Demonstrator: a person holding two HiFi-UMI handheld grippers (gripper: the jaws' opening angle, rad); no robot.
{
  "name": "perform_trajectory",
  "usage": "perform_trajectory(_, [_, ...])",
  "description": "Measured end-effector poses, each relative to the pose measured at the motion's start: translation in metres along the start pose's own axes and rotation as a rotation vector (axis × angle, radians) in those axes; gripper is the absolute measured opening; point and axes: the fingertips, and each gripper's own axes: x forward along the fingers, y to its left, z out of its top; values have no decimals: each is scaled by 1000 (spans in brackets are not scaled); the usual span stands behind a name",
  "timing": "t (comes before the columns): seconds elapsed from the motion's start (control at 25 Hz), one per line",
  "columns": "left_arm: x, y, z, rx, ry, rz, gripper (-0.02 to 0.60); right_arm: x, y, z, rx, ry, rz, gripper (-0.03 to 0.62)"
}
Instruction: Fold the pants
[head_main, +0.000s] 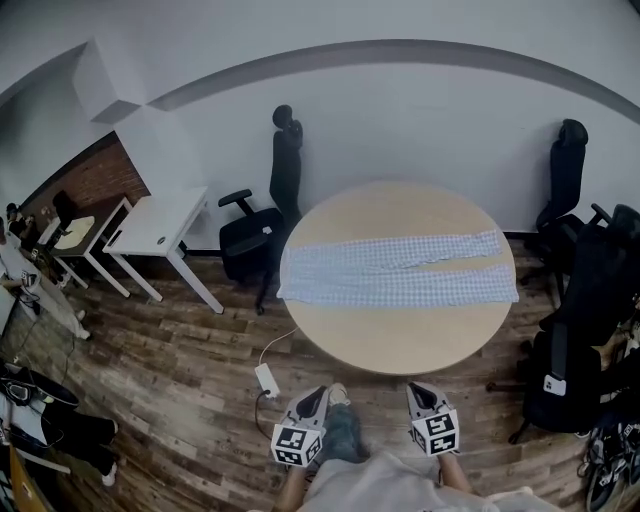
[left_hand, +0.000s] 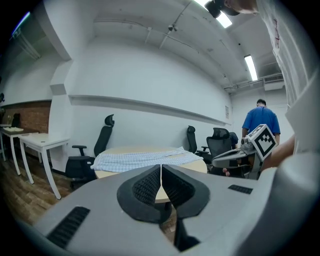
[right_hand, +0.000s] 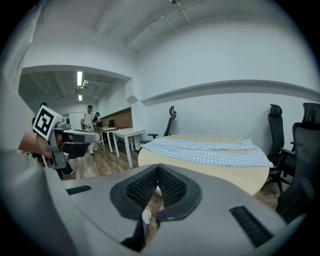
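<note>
Light-blue checked pants (head_main: 400, 272) lie spread flat across a round wooden table (head_main: 400, 345), waist at the left, legs running to the right. Both grippers hang over the floor short of the table's near edge, apart from the pants. My left gripper (head_main: 312, 398) is shut with nothing in it; in its own view the pads (left_hand: 150, 186) meet, and the pants (left_hand: 140, 159) lie ahead. My right gripper (head_main: 418, 390) is also shut and empty, its pads (right_hand: 170, 187) together, with the pants (right_hand: 210, 147) ahead on the table (right_hand: 245, 175).
Black office chairs stand behind the table (head_main: 262, 225) and along the right (head_main: 575, 300). White desks (head_main: 160, 230) are at the left by a brick wall. A power strip (head_main: 268, 380) with its cord lies on the wood floor near the table. A person in a blue shirt (left_hand: 260, 125) stands far off.
</note>
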Motion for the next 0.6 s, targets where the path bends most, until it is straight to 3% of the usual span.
perform_trajectory(0.6, [141,162,43,-37,11,-35,35,192,-36,80,-10,37,-3,28])
